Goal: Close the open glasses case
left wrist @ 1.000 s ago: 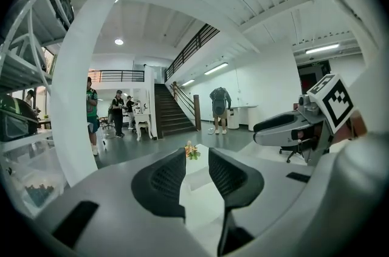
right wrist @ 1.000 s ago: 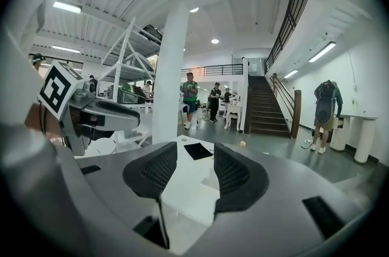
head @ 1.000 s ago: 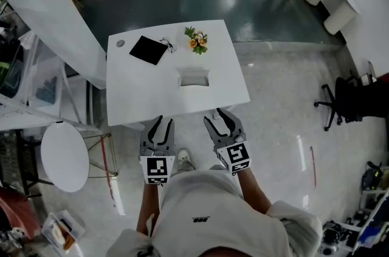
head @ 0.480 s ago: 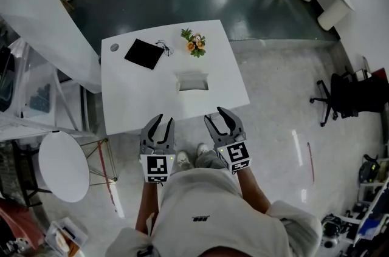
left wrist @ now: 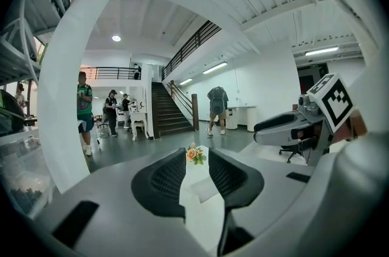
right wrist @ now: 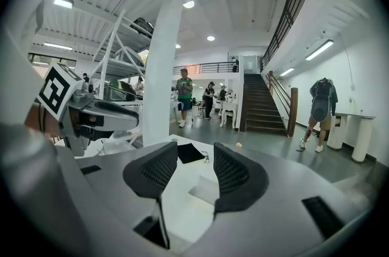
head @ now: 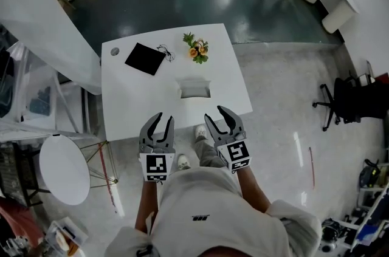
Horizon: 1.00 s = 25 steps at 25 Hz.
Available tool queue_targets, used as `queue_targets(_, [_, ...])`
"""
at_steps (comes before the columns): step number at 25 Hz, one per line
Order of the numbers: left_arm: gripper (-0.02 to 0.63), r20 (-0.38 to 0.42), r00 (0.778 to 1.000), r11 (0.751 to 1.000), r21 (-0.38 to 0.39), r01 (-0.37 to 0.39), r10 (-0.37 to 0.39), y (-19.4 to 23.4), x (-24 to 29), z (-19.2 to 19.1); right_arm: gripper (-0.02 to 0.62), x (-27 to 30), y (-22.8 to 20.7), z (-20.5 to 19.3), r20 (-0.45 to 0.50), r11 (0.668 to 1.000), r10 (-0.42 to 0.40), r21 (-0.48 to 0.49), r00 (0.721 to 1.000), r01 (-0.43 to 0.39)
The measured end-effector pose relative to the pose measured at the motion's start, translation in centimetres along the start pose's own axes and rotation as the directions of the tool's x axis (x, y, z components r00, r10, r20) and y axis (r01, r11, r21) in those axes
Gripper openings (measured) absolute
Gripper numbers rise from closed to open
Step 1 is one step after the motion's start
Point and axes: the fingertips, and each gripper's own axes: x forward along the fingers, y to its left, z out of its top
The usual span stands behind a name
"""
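Honestly, left gripper (head: 165, 119) and right gripper (head: 215, 115) both hang spread and empty; shoving the glasses case (head: 195, 89) shut one-handed could just skid it away.

Glasses case (head: 195, 89), pale grey-white, rectangular: is lying open and flat, its shallow hollow facing up, long side running left to right, sitting right of centre on the white table (head: 134, 101), nearer the near edge than the far one.

A big open-plan office hall — staircase (right wrist: 255, 102) to a railed mezzanine (right wrist: 206, 67), white table (head: 137, 101), office chair (head: 333, 105), strip lights (right wrist: 321, 49).
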Motion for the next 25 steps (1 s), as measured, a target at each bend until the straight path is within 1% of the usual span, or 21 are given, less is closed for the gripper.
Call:
queue_targets(11, [0.130, -0.006, 0.998, 0.998, -0.011, -0.063, 0.063, 1.4, 6.6, 1.5, 0.186, 5.7, -4.5, 1.3, 0.011, 0.996, 0.092, -0.006, 0.996, -0.092])
queue_targets(19, [0.130, -0.033, 0.990, 0.991, -0.025, -0.135, 0.134, 2.2, 10.8, 2.2, 0.181, 9.5, -8.2, 1.6, 0.005, 0.986, 0.169, -0.005, 0.986, -0.169])
queue_targets(25, [0.129, -0.059, 0.983, 0.984, -0.027, -0.175, 0.173, 2.0, 13.9, 2.5, 0.179, 11.9, -10.8, 1.4, -0.010, 0.975, 0.221, 0.000, 0.975, -0.221])
